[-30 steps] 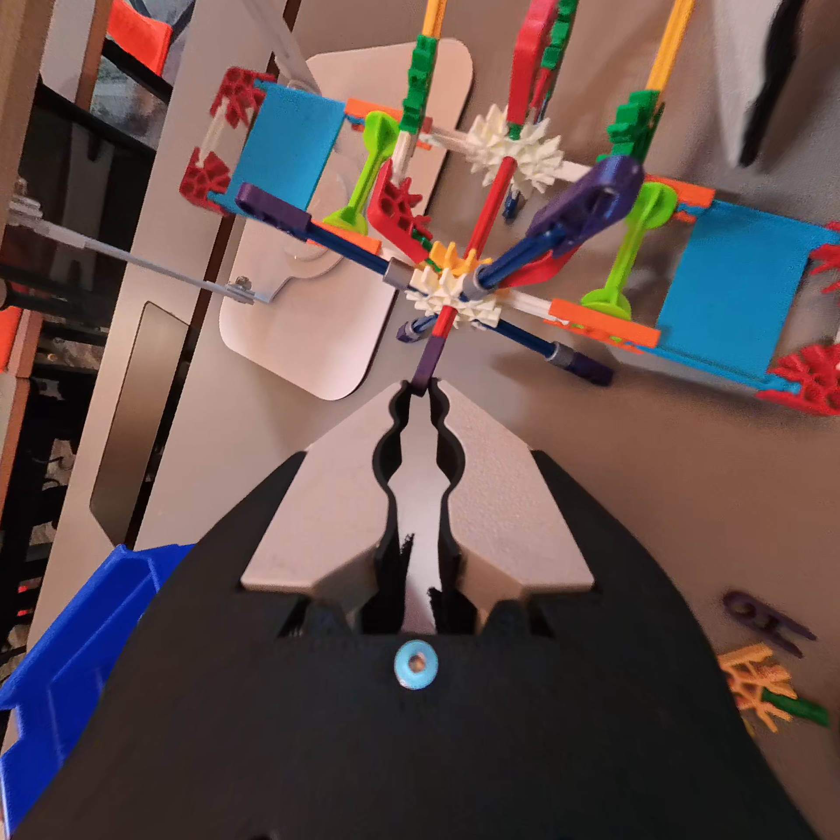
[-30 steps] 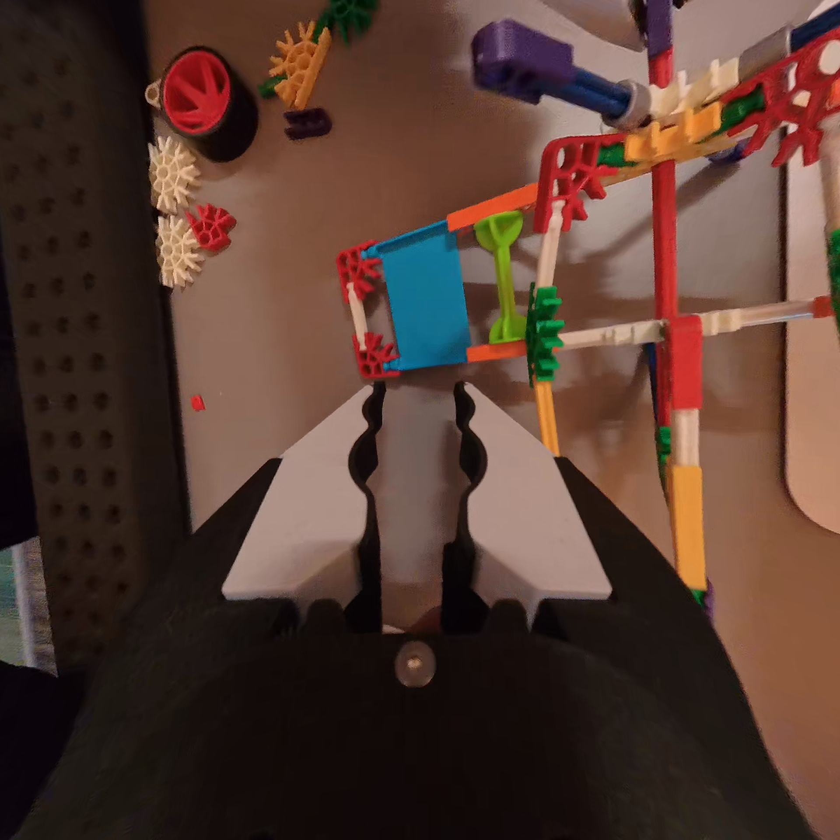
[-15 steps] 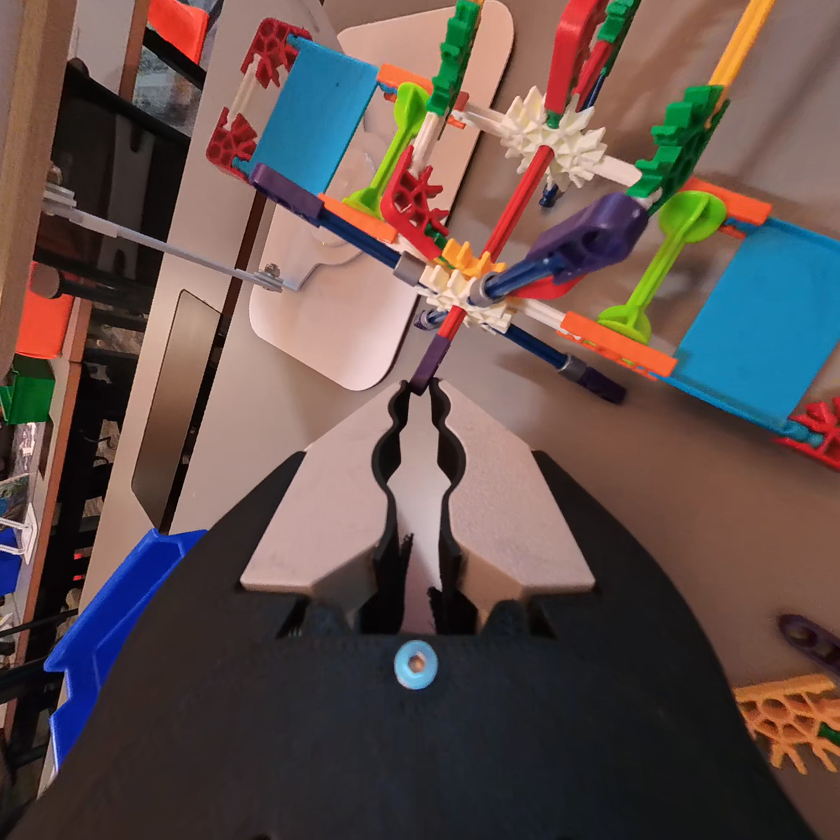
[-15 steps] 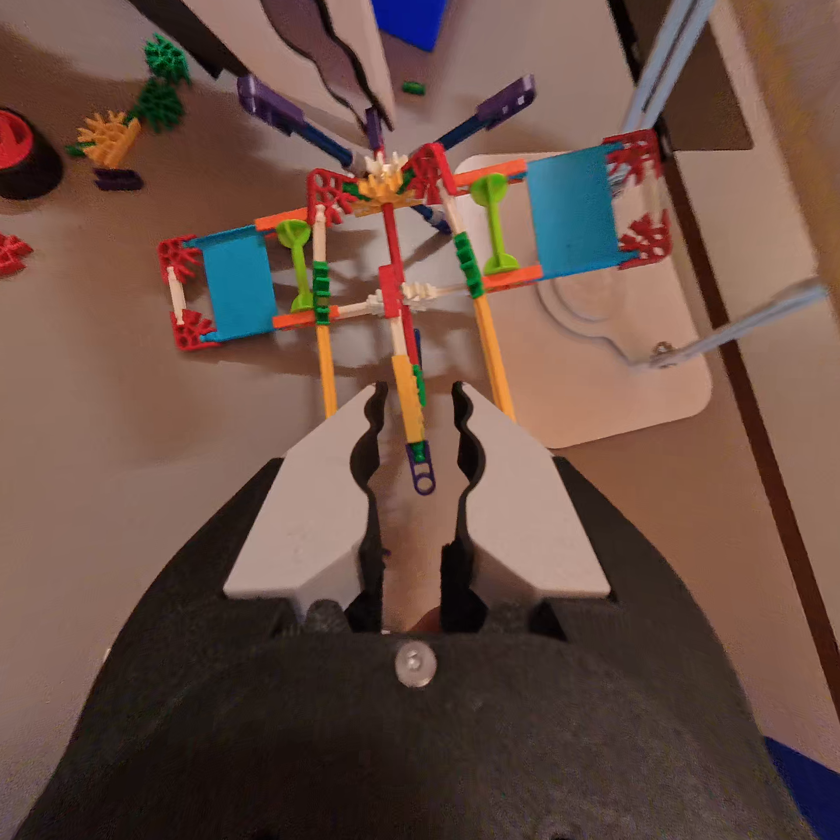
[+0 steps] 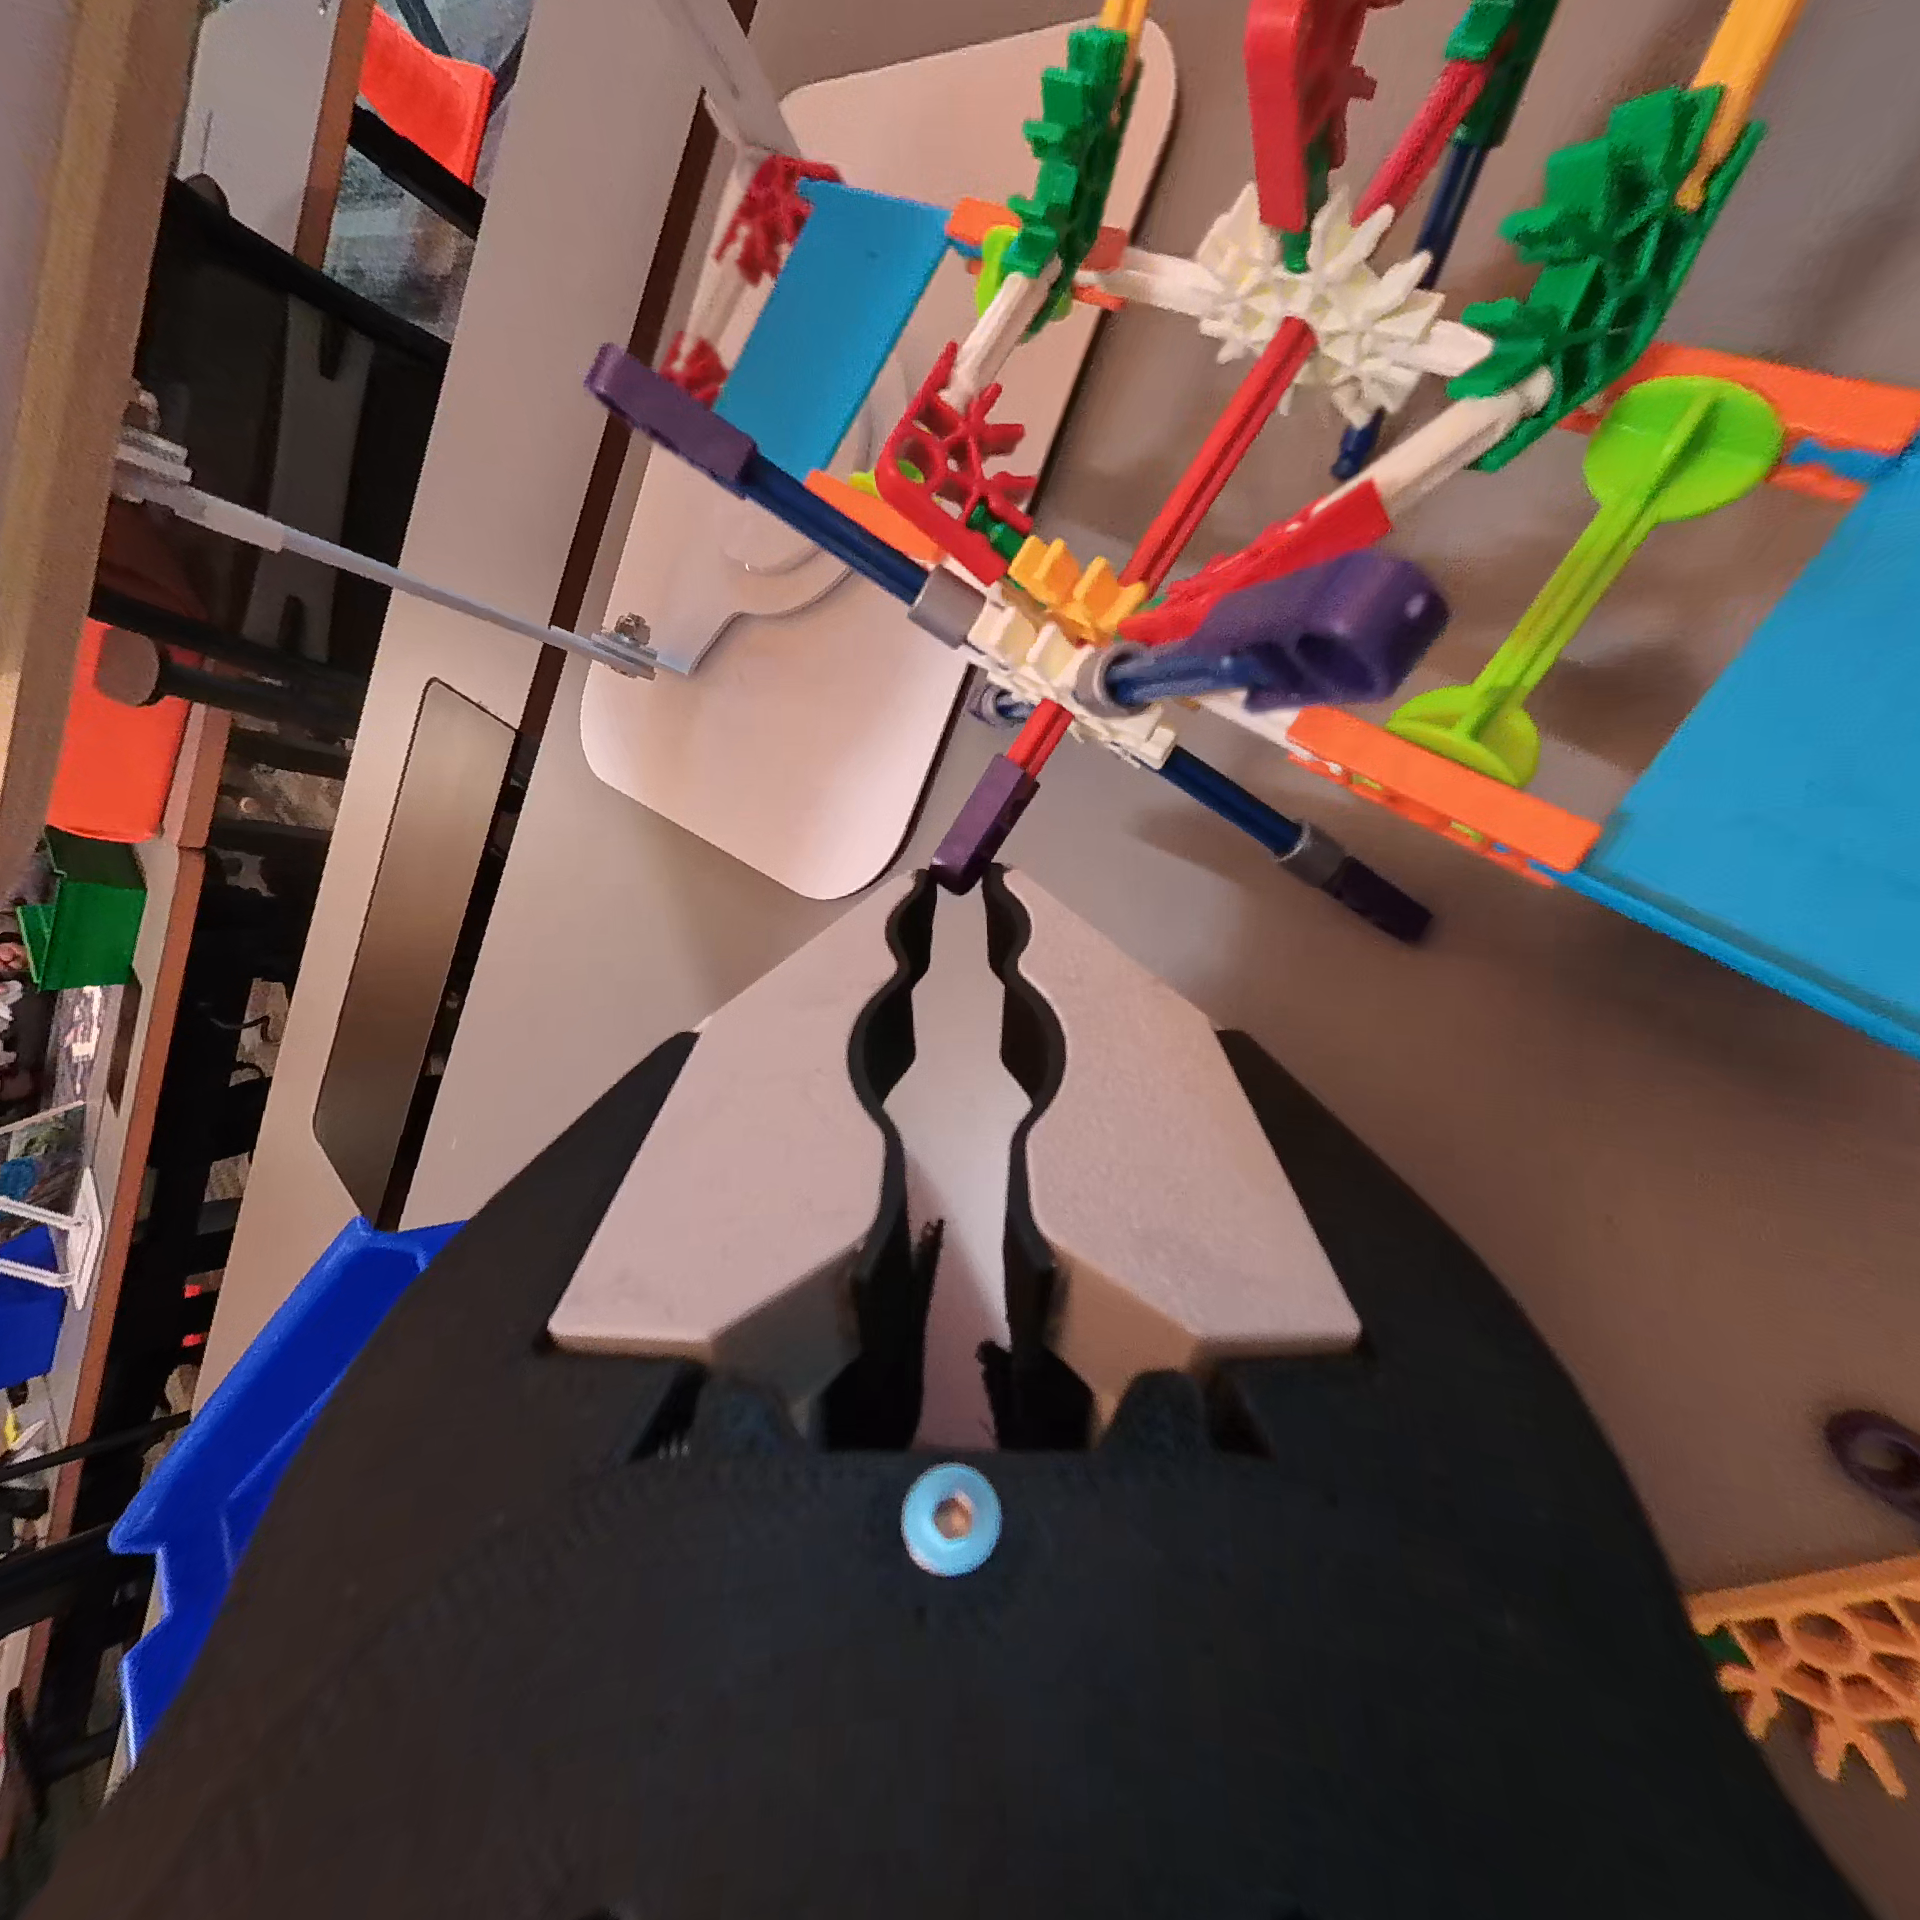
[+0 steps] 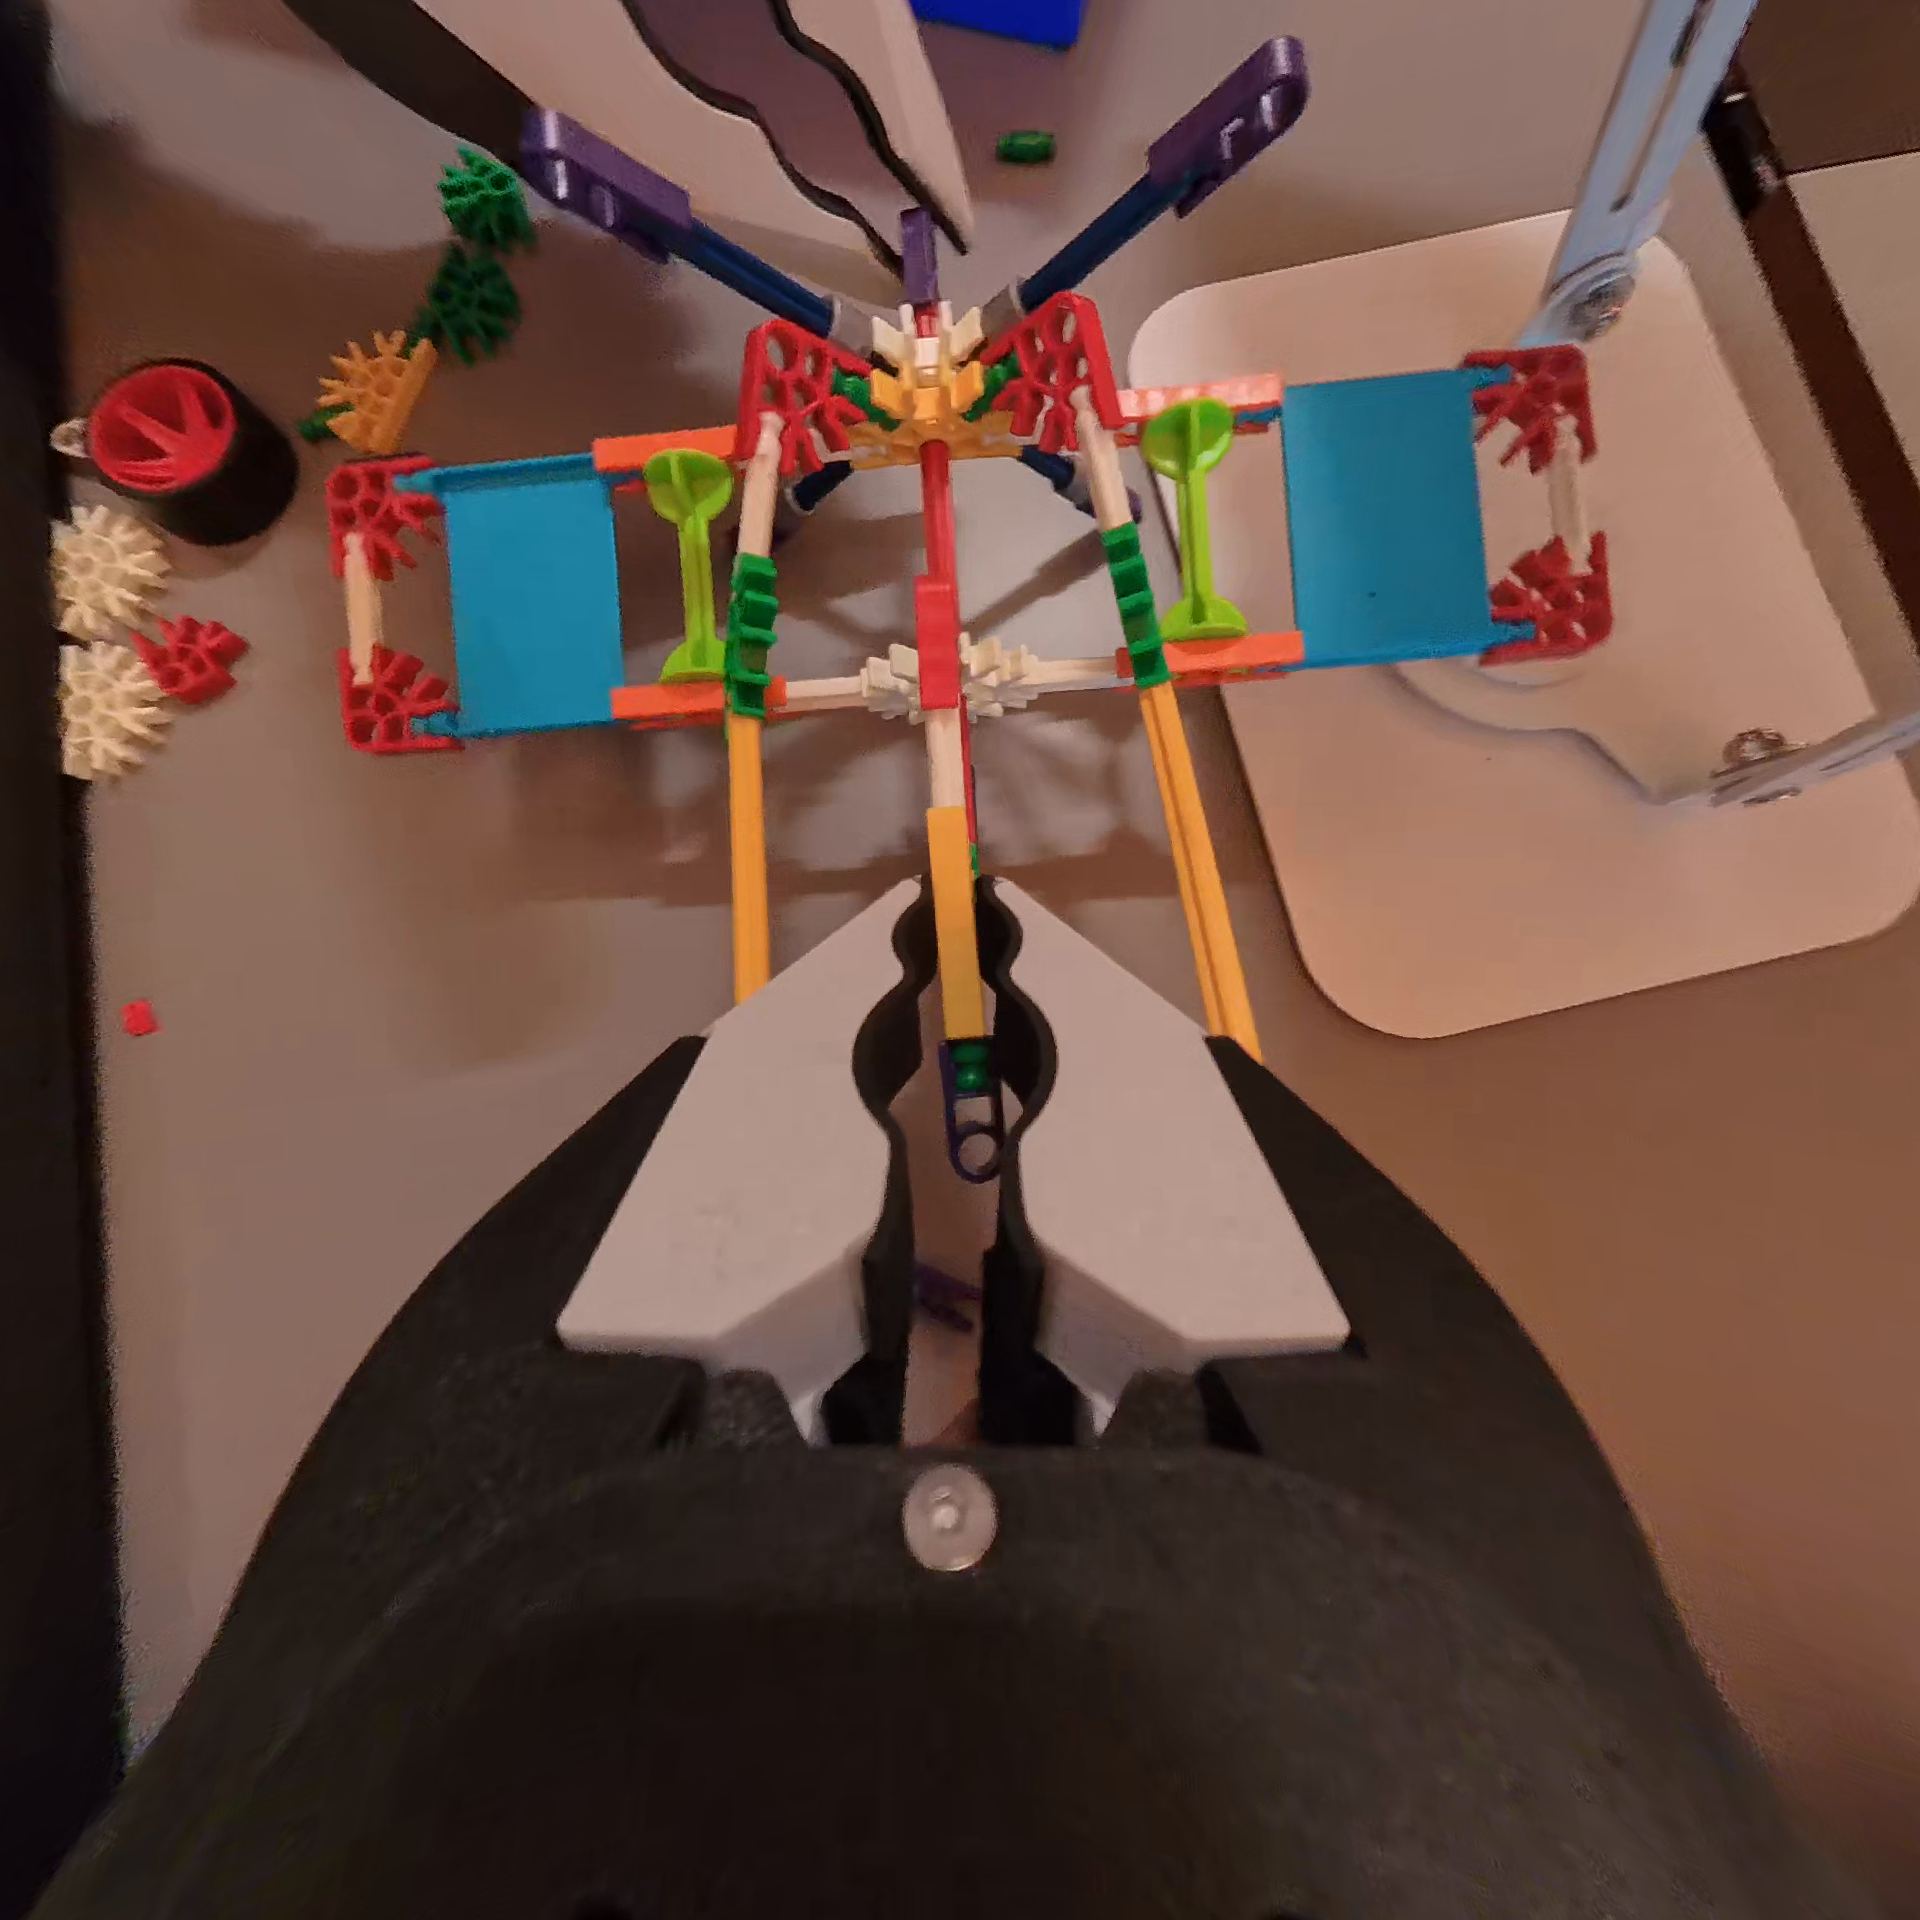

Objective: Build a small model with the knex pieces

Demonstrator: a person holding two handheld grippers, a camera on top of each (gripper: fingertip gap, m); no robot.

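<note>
A colourful rod-and-connector toy model (image 6: 935,665) with two blue panels, red corner connectors and purple-tipped blades is held just above the tan tabletop. My left gripper (image 5: 961,881) is shut on the purple connector (image 5: 982,821) at the model's front hub. It also shows at the top of the right wrist view (image 6: 920,223), pinching that purple piece. My right gripper (image 6: 954,885) is closed around the yellow tail rod (image 6: 954,935) at the model's other end. A small dark blue clip (image 6: 971,1127) at the rod's end sits between the jaws.
A white rounded plate (image 6: 1507,779) with a metal bracket (image 6: 1808,764) lies to the right under one wing. Loose parts lie at left: a black wheel with red hub (image 6: 177,447), white connectors (image 6: 104,571), and green and yellow connectors (image 6: 374,390). A blue bin (image 5: 239,1455) is near the left gripper. Across from one pair of fingers to the other is roughly 15 cm.
My right gripper swung from the model's wing to its tail, moved forward over the yellow rod, and its jaws narrowed onto it. My left gripper kept its hold; the model drew closer and tilted.
</note>
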